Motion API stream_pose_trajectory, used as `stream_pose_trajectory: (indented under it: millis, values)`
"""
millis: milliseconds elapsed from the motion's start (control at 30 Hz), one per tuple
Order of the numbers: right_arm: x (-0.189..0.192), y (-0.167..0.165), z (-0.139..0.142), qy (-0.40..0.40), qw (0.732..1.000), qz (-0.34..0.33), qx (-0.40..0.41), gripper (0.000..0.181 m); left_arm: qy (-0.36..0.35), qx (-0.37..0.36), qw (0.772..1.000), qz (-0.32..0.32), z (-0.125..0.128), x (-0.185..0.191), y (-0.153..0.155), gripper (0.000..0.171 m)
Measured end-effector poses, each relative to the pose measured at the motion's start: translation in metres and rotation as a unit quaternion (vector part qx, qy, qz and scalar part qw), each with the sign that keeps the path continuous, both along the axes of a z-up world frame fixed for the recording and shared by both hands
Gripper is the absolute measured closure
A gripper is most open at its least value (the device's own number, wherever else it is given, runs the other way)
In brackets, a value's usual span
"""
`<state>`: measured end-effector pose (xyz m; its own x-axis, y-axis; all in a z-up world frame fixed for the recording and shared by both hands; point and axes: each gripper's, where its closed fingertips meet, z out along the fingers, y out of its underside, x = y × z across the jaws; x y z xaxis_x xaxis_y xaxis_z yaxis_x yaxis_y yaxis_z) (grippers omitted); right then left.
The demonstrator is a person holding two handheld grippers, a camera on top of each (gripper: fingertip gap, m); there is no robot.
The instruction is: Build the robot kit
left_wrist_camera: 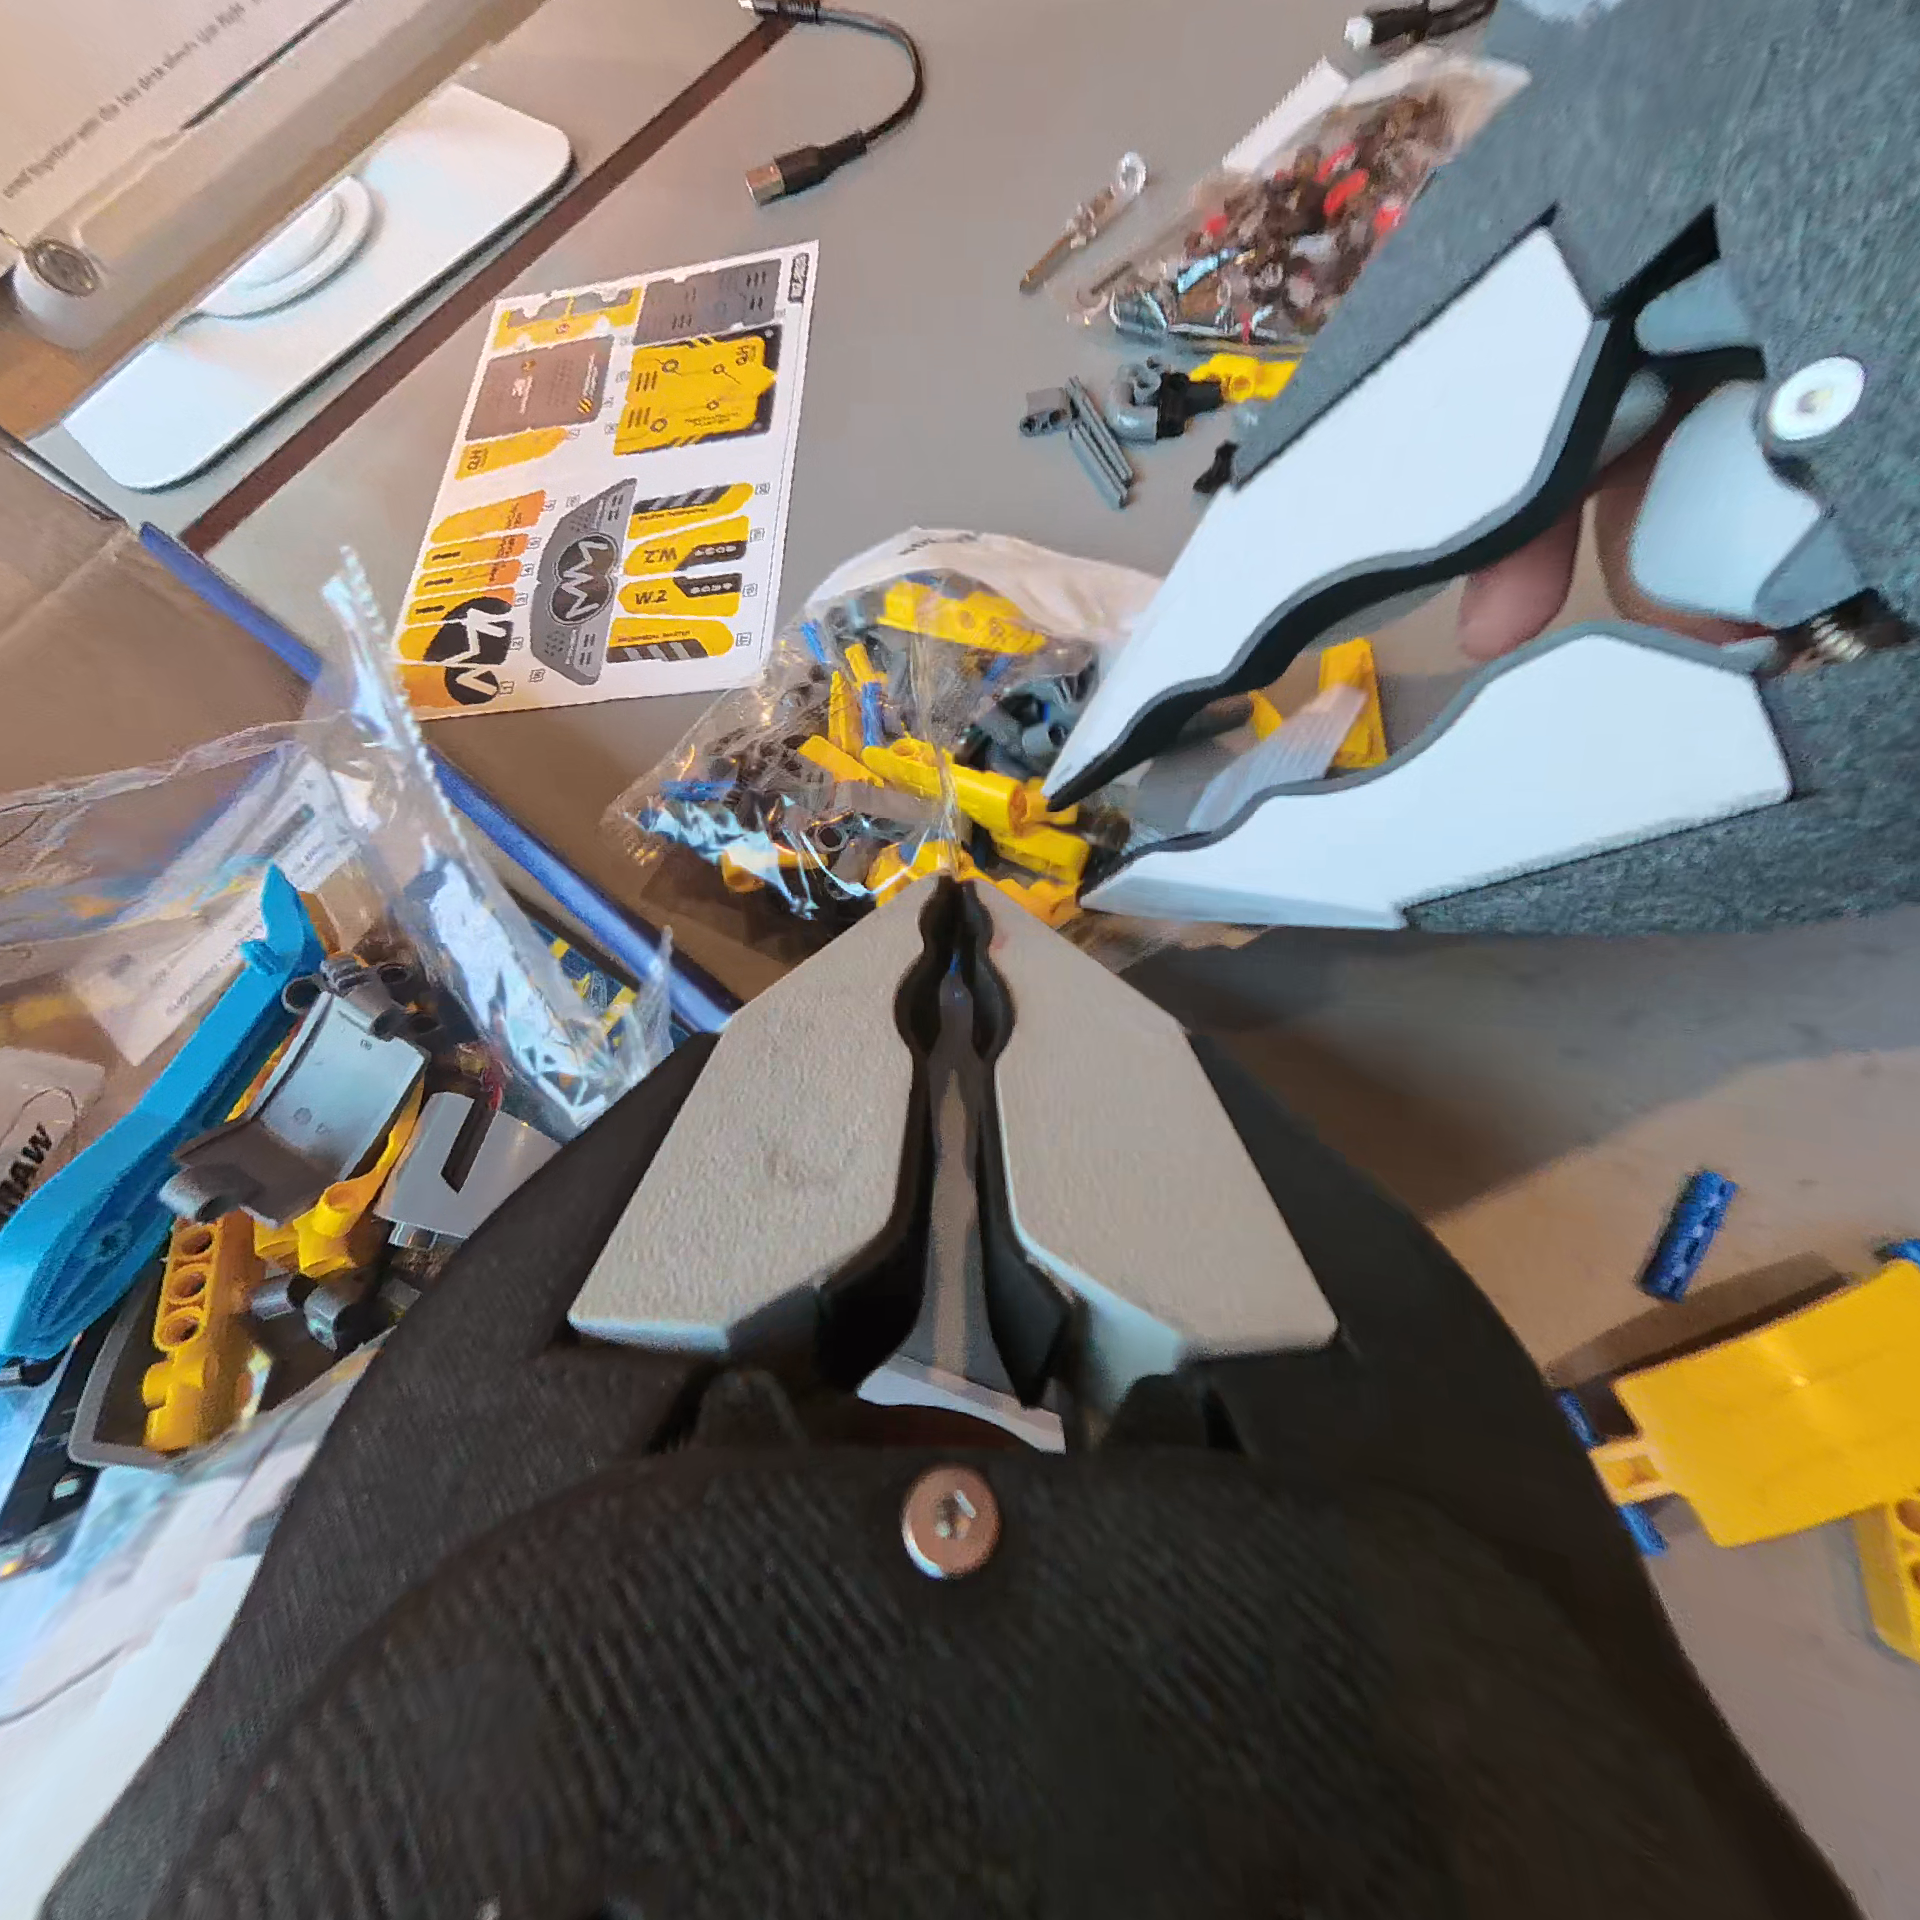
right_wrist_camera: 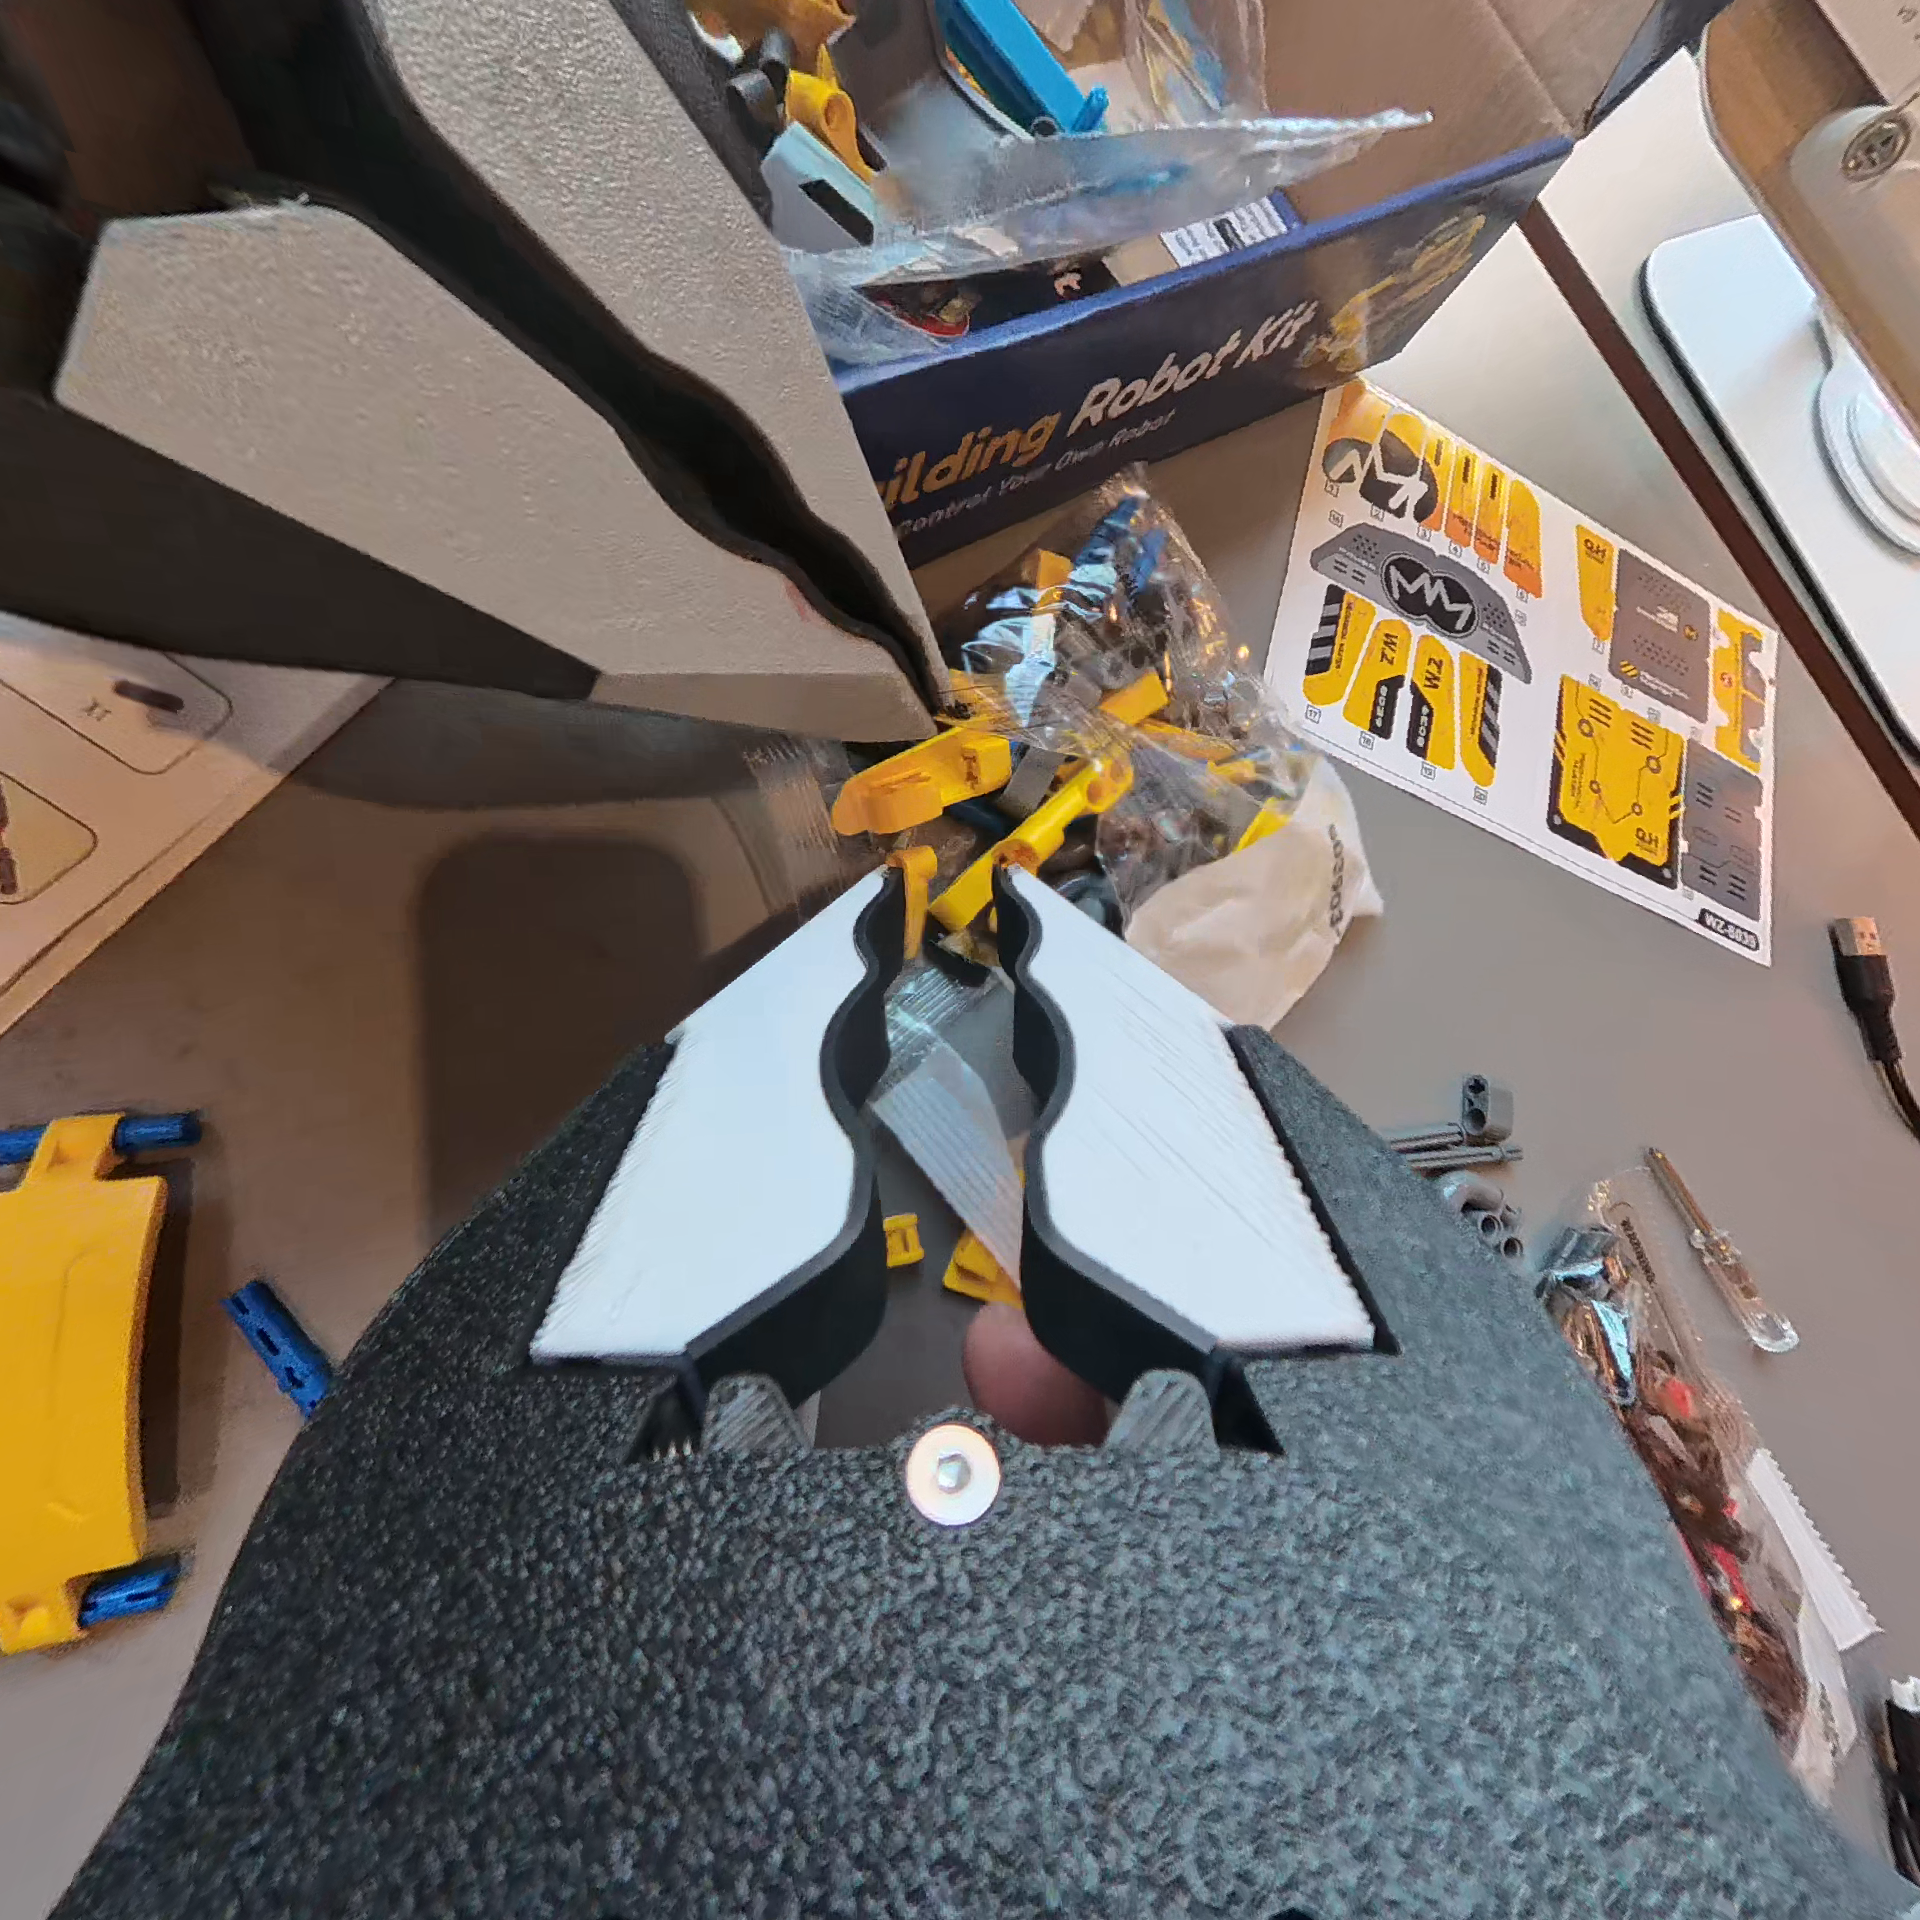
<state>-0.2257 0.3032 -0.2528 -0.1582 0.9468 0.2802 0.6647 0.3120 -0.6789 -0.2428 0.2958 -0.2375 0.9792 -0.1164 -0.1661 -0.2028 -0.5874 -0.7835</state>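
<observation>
The left gripper (left_wrist_camera: pixel 956 896), grey-fingered, is closed, its tips pinching the clear plastic bag of yellow, grey and blue building pieces (left_wrist_camera: pixel 883 727) on the grey surface (left_wrist_camera: pixel 1351 1039). The right gripper (right_wrist_camera: pixel 943 883), white-fingered, is parted, its tips at the same bag's torn edge, with a ribbed grey piece (right_wrist_camera: pixel 951 1122) lying between the fingers. A yellow-and-grey sticker sheet (left_wrist_camera: pixel 613 488) lies just beyond the bag, a dark blue cardboard box (right_wrist_camera: pixel 1143 364) beside it.
</observation>
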Motion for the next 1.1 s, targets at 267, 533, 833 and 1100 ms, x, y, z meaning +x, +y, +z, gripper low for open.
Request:
stream_pose_trajectory:
  millis: [267, 533, 833, 1100]
  values:
    - [-0.006, -0.013, 0.015, 0.029, 0.999, 0.017, -0.011, 0.165, -0.072, -0.002, 0.997, -0.005, 0.001, -0.001, -0.002, 0.171]
    - [-0.013, -0.006, 0.002, 0.012, 0.999, -0.016, -0.039, 0.169, -0.097, -0.008, 0.995, -0.005, 0.0, 0.001, -0.003, 0.171]
    - [-0.013, -0.001, 0.012, 0.029, 0.997, -0.032, -0.064, 0.17, -0.112, -0.009, 0.994, -0.01, 0.0, 0.003, -0.004, 0.171]
    - [-0.01, 0.006, -0.011, -0.011, 0.999, -0.033, -0.033, 0.178, -0.097, -0.019, 0.995, -0.019, -0.003, 0.004, -0.005, 0.171]
